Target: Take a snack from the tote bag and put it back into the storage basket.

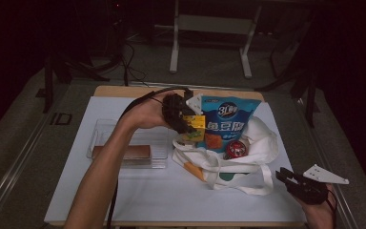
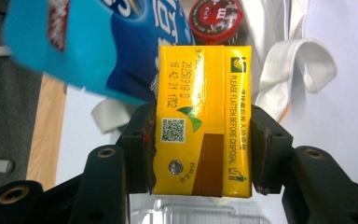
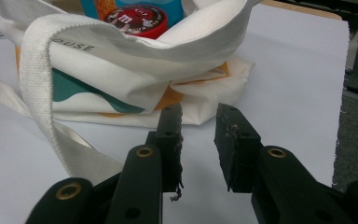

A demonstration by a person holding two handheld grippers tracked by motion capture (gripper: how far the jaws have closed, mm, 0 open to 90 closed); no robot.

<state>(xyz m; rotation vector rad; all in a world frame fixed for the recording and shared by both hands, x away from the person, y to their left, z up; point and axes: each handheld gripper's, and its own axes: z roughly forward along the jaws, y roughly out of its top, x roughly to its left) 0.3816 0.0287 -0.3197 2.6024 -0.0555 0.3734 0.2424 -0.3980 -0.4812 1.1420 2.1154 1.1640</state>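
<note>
Above the table, in the high view, the left gripper (image 1: 187, 123) hangs over the near left edge of a white tote bag (image 1: 259, 143), clenched on a yellow drink carton (image 1: 194, 122); the carton is held off the table, just at the bag's mouth, so I judge it is either going in or coming out, and I cannot say which. A blue snack bag (image 1: 228, 121) stands up out of the tote and a red-lidded tin (image 1: 234, 149) lies in the opening beside it. A clear plastic tray (image 1: 106, 131) holding a brown slab sits left of the tote on the white sheet (image 1: 147, 195). The right gripper (image 1: 286, 180) rests near the table's right corner, well apart from the bag, probably parked out of the way. In the left gripper view, both jaws press the carton's (image 2: 200, 126) two narrow sides, printed face up toward the camera; the carton's far end hides part of the snack bag (image 2: 88, 42), whose lettering is blurred, and the tin's lid (image 2: 215, 18) is cut off at the top edge. In the right gripper view, the jaws stand apart with nothing between them, aimed at the tote's (image 3: 135, 70) folded bottom corner; the bag's depth is hidden by its rim.
</note>
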